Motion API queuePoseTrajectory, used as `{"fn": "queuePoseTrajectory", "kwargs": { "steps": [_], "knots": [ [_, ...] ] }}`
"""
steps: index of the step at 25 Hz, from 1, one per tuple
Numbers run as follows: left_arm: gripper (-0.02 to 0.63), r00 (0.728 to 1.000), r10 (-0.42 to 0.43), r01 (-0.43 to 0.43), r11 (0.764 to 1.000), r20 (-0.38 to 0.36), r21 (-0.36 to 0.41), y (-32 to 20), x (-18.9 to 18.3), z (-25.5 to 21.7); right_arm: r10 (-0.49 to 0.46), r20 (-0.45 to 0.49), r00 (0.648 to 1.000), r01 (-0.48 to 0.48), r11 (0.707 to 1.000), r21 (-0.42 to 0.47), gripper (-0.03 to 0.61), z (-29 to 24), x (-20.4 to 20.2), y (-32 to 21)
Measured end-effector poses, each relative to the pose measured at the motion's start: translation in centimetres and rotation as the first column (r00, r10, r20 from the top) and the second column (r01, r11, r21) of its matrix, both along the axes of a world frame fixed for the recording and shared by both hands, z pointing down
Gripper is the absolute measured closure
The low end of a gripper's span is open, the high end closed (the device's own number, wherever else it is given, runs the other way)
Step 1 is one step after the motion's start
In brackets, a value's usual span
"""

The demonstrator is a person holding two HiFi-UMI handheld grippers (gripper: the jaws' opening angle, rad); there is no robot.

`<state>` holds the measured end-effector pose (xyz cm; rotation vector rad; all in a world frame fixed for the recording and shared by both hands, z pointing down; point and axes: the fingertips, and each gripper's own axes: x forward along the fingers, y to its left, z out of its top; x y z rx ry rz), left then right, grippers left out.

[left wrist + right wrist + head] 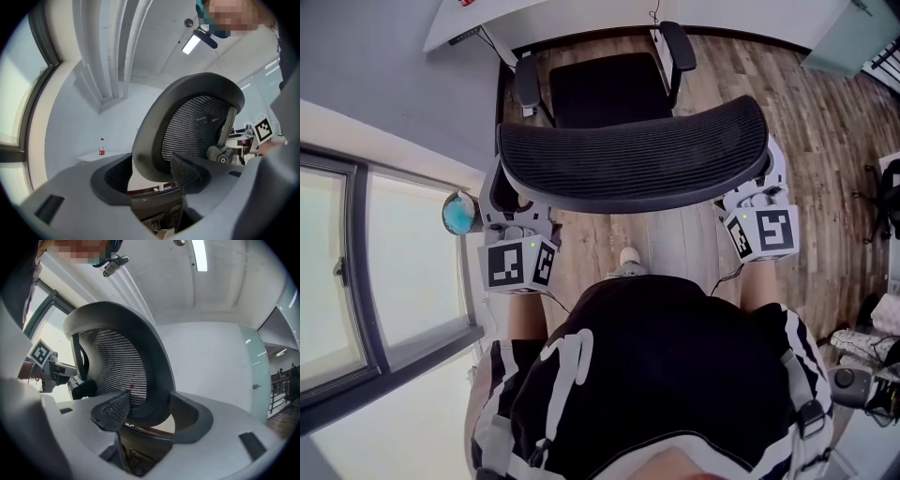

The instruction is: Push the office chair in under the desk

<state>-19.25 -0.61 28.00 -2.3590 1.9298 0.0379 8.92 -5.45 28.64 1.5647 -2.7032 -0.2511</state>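
Observation:
A black office chair stands in front of me, its mesh backrest (633, 155) nearest and its seat (605, 89) toward the white desk (487, 19) at the top of the head view. My left gripper (506, 192) straddles the backrest's left edge and my right gripper (772, 169) its right edge. In the left gripper view the backrest's rim (150, 154) sits between the wide-spread jaws of the left gripper (150, 174). The right gripper (151, 414) shows the same, with the rim (157, 380) between its pads. Both stand open around the frame.
A window (356, 281) and grey wall run along the left. A small bottle (101, 146) stands on the desk. Wooden floor (825, 141) stretches to the right, with cluttered items (862, 366) at the lower right. My foot (630, 258) is behind the chair.

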Motion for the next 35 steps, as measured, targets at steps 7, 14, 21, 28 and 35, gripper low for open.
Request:
{"fn": "queuePoseTrajectory", "kwargs": {
  "steps": [7, 14, 21, 28, 35],
  "knots": [
    [0.37, 1.0, 0.012, -0.012, 1.0, 0.005, 0.014, -0.6, 0.6, -0.5, 0.012, -0.002, 1.0, -0.012, 1.0, 0.005, 0.327, 0.1, 0.3, -0.3],
    [0.371, 1.0, 0.003, -0.003, 1.0, -0.013, 0.003, -1.0, 0.3, -0.8, 0.013, 0.056, 0.998, -0.012, 1.0, -0.025, 0.325, -0.2, 1.0, -1.5],
    [0.371, 1.0, -0.014, 0.014, 1.0, 0.012, -0.012, -1.8, -0.2, -0.6, 0.008, 0.085, 0.996, -0.005, 0.999, -0.042, 0.327, -0.4, 0.7, -2.7],
    [0.337, 0.999, 0.035, -0.035, 0.999, 0.014, -0.034, -3.2, -0.5, -1.1, 0.005, 0.077, 0.997, -0.001, 0.999, -0.049, 0.327, -0.4, 0.5, -3.1],
    [0.339, 0.999, 0.05, -0.05, 0.999, 0.002, -0.015, -3.8, -0.6, -1.2, 0.009, 0.071, 0.997, -0.005, 0.999, -0.055, 0.327, -0.4, 0.2, -3.5]
  ]
}}
